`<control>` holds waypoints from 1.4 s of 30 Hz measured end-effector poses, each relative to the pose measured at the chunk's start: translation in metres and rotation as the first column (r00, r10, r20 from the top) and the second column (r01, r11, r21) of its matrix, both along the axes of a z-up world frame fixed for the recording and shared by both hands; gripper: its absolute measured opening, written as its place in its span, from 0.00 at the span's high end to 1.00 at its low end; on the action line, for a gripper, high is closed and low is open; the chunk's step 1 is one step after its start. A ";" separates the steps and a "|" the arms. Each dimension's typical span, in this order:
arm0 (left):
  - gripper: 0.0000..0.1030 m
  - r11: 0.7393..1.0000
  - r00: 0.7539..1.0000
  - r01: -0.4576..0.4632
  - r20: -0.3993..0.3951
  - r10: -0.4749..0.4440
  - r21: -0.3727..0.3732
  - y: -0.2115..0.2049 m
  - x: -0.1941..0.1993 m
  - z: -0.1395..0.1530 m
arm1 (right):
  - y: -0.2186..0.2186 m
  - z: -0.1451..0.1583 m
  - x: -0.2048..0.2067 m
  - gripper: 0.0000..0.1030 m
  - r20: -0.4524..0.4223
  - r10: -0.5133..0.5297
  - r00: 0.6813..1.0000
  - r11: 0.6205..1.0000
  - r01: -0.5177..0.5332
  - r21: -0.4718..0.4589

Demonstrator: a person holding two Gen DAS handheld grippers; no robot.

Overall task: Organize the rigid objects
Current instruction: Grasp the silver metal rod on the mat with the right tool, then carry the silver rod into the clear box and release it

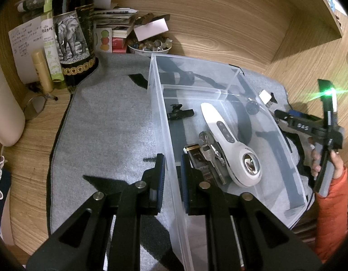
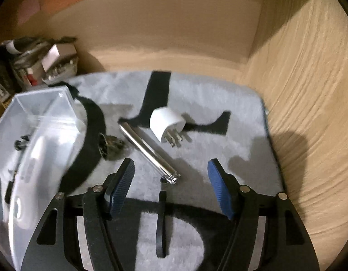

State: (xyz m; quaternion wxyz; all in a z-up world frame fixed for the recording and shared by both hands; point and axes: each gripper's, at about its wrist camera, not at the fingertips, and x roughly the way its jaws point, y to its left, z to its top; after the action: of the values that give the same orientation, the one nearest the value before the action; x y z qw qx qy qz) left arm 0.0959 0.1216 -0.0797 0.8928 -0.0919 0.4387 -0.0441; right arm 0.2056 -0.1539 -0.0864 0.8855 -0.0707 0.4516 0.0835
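A clear plastic box [image 1: 165, 113] stands on a grey mat [image 1: 101, 122]. Inside lie a white handheld device [image 1: 228, 142], keys [image 1: 210, 151], a dark lighter-like piece [image 1: 196, 158] and a small black clip [image 1: 179, 113]. My left gripper [image 1: 171, 169] straddles the box's near left wall, its jaws close on either side of it. My right gripper [image 2: 171, 185] is open above the mat, over a shiny metal tube [image 2: 149, 151]. A white plug adapter [image 2: 167, 124] and a dark round cap [image 2: 110, 146] lie beyond. The right gripper also shows in the left wrist view [image 1: 273, 103].
A dark wine bottle [image 1: 72, 31], tubes, papers and a bowl of stones [image 1: 149, 46] crowd the back left. Wooden walls enclose the desk at the back and right [image 2: 309, 90]. The box [image 2: 38, 135] sits left of my right gripper.
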 end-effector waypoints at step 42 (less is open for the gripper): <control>0.88 1.000 1.000 0.003 -0.008 -0.003 0.001 -0.002 0.001 -0.003 | 0.040 0.042 -0.024 0.86 0.084 0.156 0.984 0.979 -0.166 0.116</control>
State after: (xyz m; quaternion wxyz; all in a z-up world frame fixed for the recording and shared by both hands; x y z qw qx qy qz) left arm 0.0966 0.1201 -0.0822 0.8910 -0.0910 0.4424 -0.0451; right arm 0.1814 -0.1142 -0.0444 0.8947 -0.0556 0.4051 0.1798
